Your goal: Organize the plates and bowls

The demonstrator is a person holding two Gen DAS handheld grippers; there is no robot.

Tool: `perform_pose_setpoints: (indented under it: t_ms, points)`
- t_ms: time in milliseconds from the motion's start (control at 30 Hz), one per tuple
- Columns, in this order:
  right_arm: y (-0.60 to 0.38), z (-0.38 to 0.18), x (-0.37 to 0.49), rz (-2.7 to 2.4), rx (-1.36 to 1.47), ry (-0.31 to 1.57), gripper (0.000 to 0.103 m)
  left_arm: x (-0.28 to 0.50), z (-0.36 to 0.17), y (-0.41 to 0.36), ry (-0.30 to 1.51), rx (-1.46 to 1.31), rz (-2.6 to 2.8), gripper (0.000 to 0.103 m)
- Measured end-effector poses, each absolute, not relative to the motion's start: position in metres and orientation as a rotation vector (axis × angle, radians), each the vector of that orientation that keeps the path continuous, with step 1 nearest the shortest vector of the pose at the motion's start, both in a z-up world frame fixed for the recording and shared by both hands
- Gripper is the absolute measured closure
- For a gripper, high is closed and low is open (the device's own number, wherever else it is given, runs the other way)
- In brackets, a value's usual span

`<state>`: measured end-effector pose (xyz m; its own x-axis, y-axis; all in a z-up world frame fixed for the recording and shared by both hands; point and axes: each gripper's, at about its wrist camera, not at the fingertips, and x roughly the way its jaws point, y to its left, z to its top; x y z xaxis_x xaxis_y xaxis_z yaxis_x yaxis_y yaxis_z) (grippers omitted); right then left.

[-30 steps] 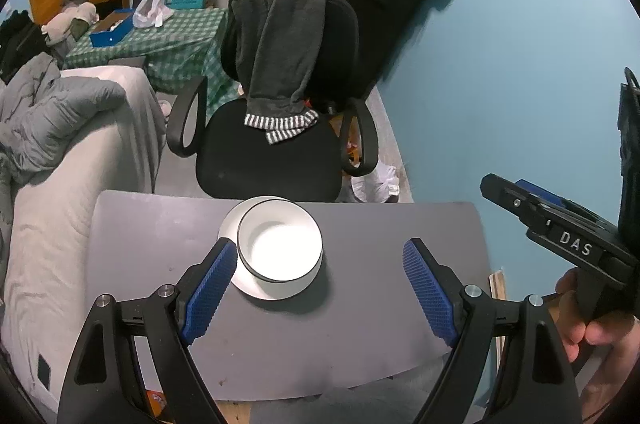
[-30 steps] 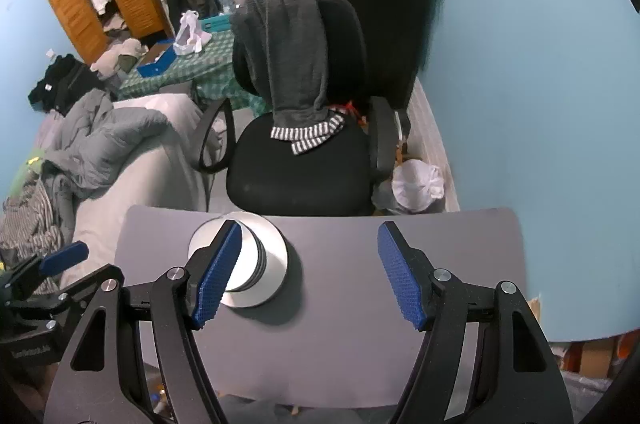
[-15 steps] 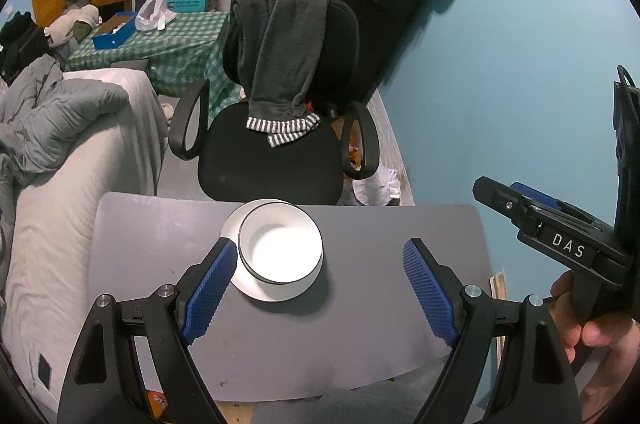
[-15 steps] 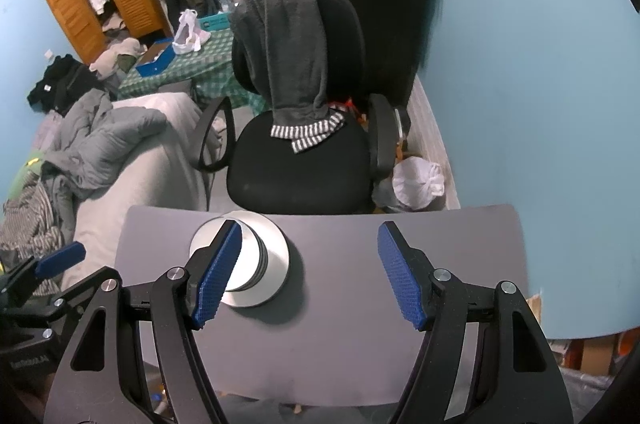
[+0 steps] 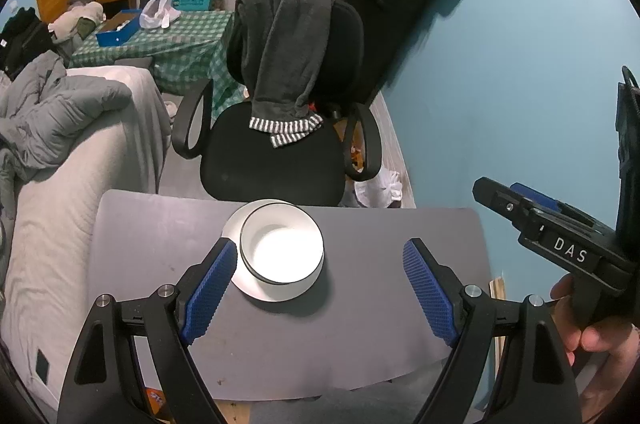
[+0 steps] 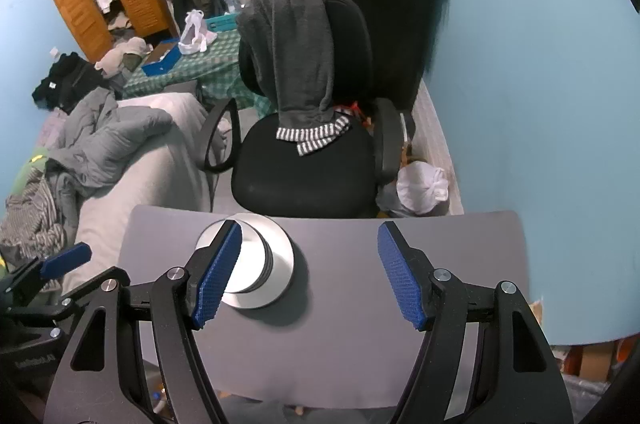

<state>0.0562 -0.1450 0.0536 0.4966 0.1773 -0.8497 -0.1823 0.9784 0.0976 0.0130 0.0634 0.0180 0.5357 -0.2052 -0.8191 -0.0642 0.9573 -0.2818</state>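
A white bowl with a dark rim (image 5: 282, 250) sits in a white plate (image 5: 256, 290) near the far edge of the grey table (image 5: 360, 344). My left gripper (image 5: 318, 244) hovers over the table, open and empty, with its left pad (image 5: 208, 288) in front of the plate's left rim. My right gripper (image 6: 310, 226) is open and empty too. In the right wrist view its left pad (image 6: 218, 272) hides part of the bowl (image 6: 250, 264) and plate (image 6: 280, 264). Each gripper shows at the edge of the other's view.
A black office chair (image 5: 272, 164) draped with a grey garment stands just beyond the table's far edge. A bed with a grey duvet (image 5: 60, 128) lies to the left, a blue wall (image 5: 520, 64) to the right. A hand (image 5: 588, 324) holds the right gripper's handle.
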Motion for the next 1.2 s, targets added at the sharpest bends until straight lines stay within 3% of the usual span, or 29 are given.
perform_pose_setpoints:
  t_ms: [1200]
  points:
    - [-0.131,0.054,0.048,0.238,-0.002,1.037,0.033,-0.003,0.028,0.061,0.951,-0.268,-0.016,0.013]
